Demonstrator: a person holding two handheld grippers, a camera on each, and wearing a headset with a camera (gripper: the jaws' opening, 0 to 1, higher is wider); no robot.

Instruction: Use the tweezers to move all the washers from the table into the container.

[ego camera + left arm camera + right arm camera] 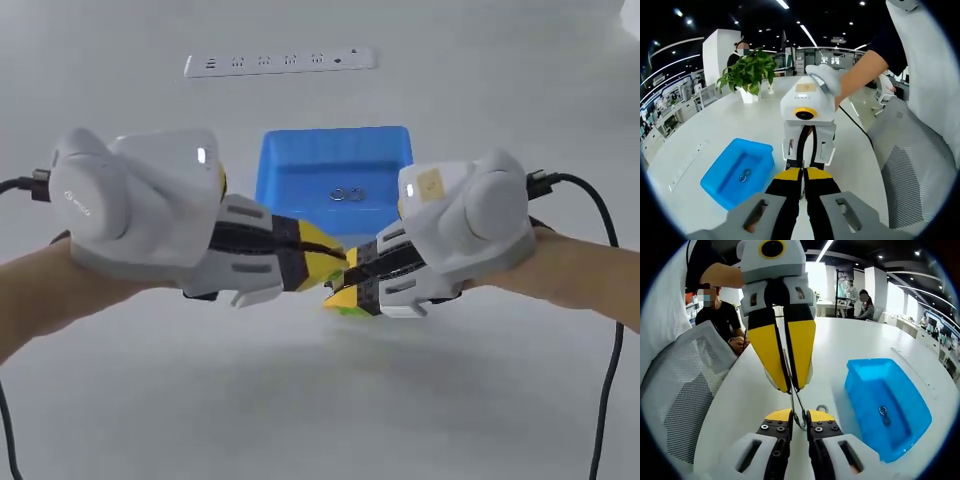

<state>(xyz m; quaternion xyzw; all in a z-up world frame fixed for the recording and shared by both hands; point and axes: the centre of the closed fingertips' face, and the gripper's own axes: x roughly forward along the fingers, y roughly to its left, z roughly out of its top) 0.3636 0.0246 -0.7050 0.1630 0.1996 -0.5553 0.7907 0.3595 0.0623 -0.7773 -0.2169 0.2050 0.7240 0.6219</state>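
Observation:
My two grippers meet tip to tip in front of the blue container (pixel 335 165). The left gripper (pixel 335 262) comes in from the left and the right gripper (pixel 340 290) from the right. Thin metal tweezers (pixel 796 402) run between both pairs of yellow jaws. The left gripper (pixel 803 174) is shut on their upper part and the right gripper (pixel 800 416) is shut on their lower end. One washer (pixel 822 408) lies on the white table just beside the right jaws. Two washers (pixel 347 194) lie inside the container (pixel 900 390).
A white power strip (pixel 280 62) lies at the far side of the table, beyond the container. A mesh office chair (pixel 685 385) stands at the near table edge. A potted plant (pixel 747 72) sits far off on the table. People sit in the background.

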